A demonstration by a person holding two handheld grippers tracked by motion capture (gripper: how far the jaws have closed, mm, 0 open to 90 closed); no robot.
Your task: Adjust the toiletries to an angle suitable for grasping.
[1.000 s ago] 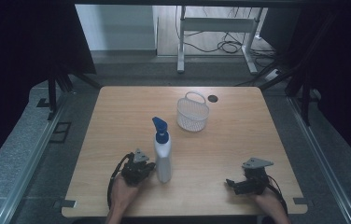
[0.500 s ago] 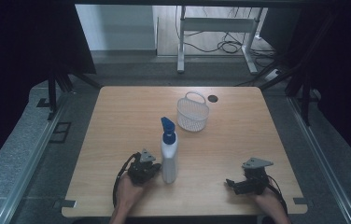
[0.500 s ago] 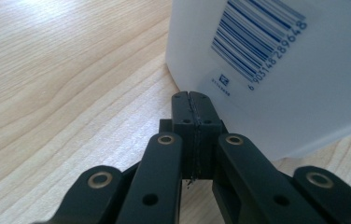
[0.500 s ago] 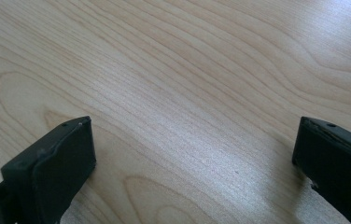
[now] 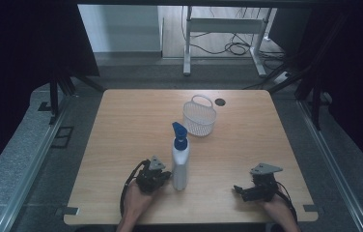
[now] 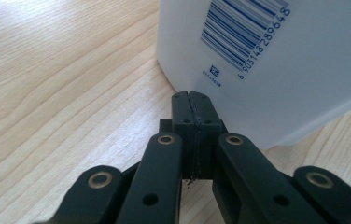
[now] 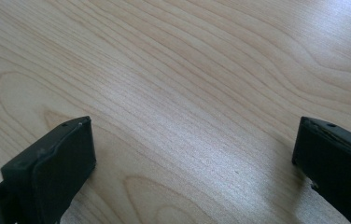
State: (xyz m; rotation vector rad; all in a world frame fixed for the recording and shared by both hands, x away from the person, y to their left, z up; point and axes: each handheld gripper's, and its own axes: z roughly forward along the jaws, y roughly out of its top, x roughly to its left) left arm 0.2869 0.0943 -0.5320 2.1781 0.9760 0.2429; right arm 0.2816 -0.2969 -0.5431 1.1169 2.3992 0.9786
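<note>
A white spray bottle [image 5: 180, 164] with a blue trigger head stands upright on the wooden table [image 5: 121, 125], front centre. My left gripper [image 5: 168, 176] lies low on the table just left of the bottle. In the left gripper view its jaws are pressed together, and the left gripper [image 6: 188, 95] tips touch the bottle [image 6: 267, 60] near its base, below a blue barcode. My right gripper [image 5: 238, 189] rests at the front right, pointing left. In the right gripper view my right gripper [image 7: 192, 135] is open, with bare wood between its jaws.
A white wire basket [image 5: 199, 117] with a handle stands behind the bottle, toward the far centre. A dark round cable hole [image 5: 219, 102] sits by the far edge. Past the table are a grey floor and a desk frame with cables.
The bottle and my left gripper have slid together to the right along the table front. The right gripper has stayed put.
</note>
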